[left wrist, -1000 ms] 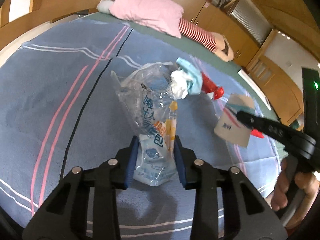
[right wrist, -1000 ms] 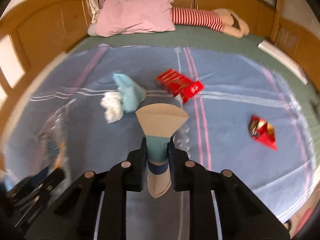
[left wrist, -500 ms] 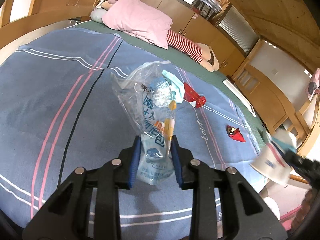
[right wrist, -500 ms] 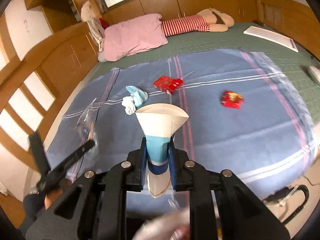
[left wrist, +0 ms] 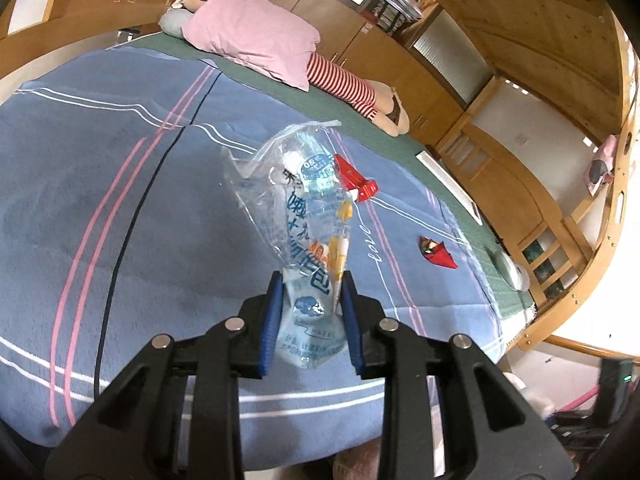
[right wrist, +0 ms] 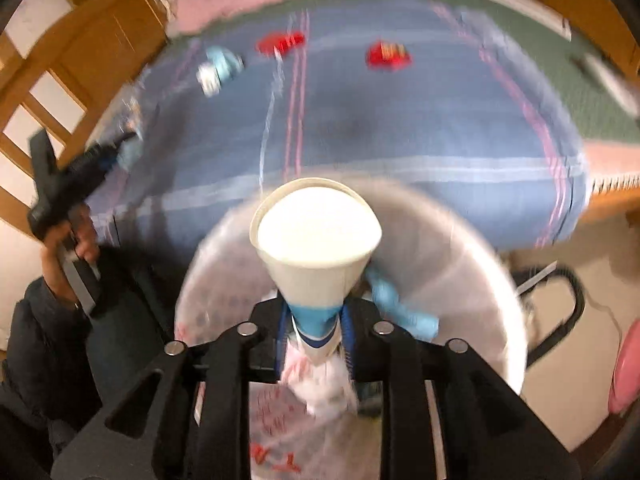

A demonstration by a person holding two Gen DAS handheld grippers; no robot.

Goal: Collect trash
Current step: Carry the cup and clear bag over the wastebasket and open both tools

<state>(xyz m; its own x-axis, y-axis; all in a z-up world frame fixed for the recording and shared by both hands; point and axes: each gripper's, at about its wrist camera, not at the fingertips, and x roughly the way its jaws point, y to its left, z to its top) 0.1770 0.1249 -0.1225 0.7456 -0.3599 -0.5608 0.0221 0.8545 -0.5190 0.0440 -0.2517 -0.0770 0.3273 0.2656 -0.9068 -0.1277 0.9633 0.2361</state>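
Since half a second ago the right tongs [right wrist: 314,344] have swung off the bed to hang over a white bin [right wrist: 472,248] beside its foot edge, clamped on a paper cup [right wrist: 316,248]. The left tongs [left wrist: 310,312] still grip a clear plastic bag [left wrist: 308,216] printed with blue Chinese characters. Farther on, the blue blanket [left wrist: 120,208] reads "love"; two red wrappers [left wrist: 438,250] [left wrist: 354,178] lie near its far-right edge.
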